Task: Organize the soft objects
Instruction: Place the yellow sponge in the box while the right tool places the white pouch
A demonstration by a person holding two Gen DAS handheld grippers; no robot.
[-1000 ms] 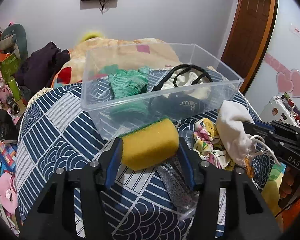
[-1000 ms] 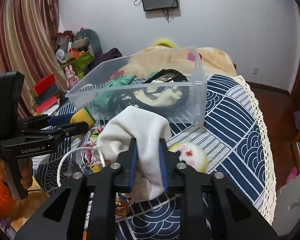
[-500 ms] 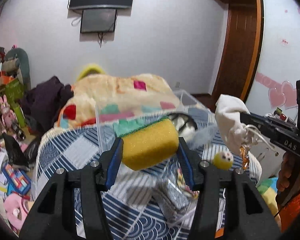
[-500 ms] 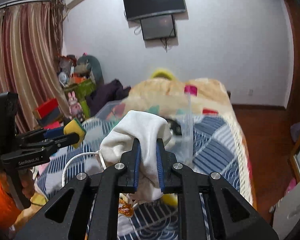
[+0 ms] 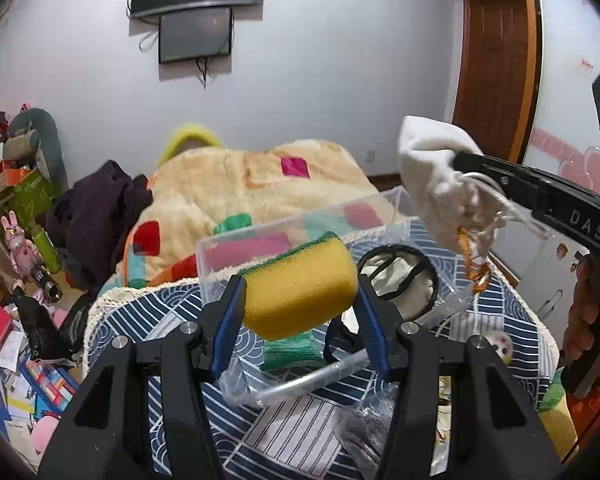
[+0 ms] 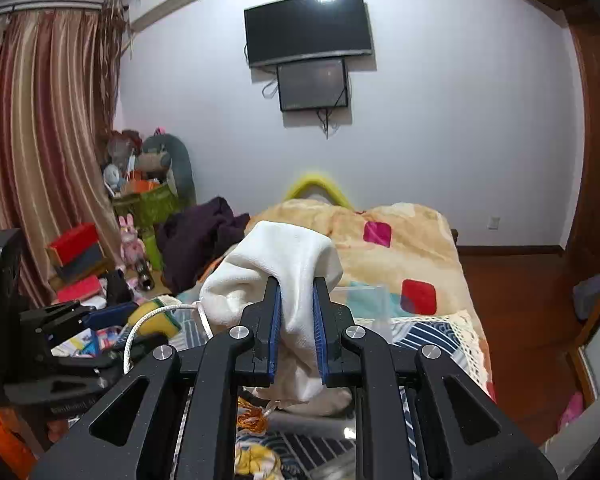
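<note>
The clear rectangular plastic bin [image 5: 284, 236] sits on a surface covered with a navy-and-white wave-patterned cloth [image 5: 284, 432], and everything here is placed relative to it. The left gripper [image 5: 300, 312] has its blue-padded fingers [image 5: 230, 328] pressed against both ends of a yellow rectangular sponge with a green scouring layer [image 5: 300, 284], holding it in the air at the bin's near wall, its green edge level with the rim. Inside the bin lie a cream fabric bag with black looped handles [image 5: 400, 284] toward its right end and a green knitted item [image 5: 288, 350] nearer the front. The right gripper [image 6: 296, 320] has its fingers clamped tight on a white drawstring cloth pouch [image 6: 276, 268], which bulges above the pads and hangs below them; in the left wrist view the same pouch [image 5: 432, 176] is held above and to the right of the bin's far right corner, its white cord and an orange tassel [image 5: 474, 264] dangling toward the bin. A small round plush face [image 5: 500, 346] rests on the cloth just right of the bin, and crumpled clear plastic wrap [image 5: 364, 428] lies in front of it. Behind the bin spreads a peach fleece blanket with coloured squares [image 5: 260, 184].
</note>
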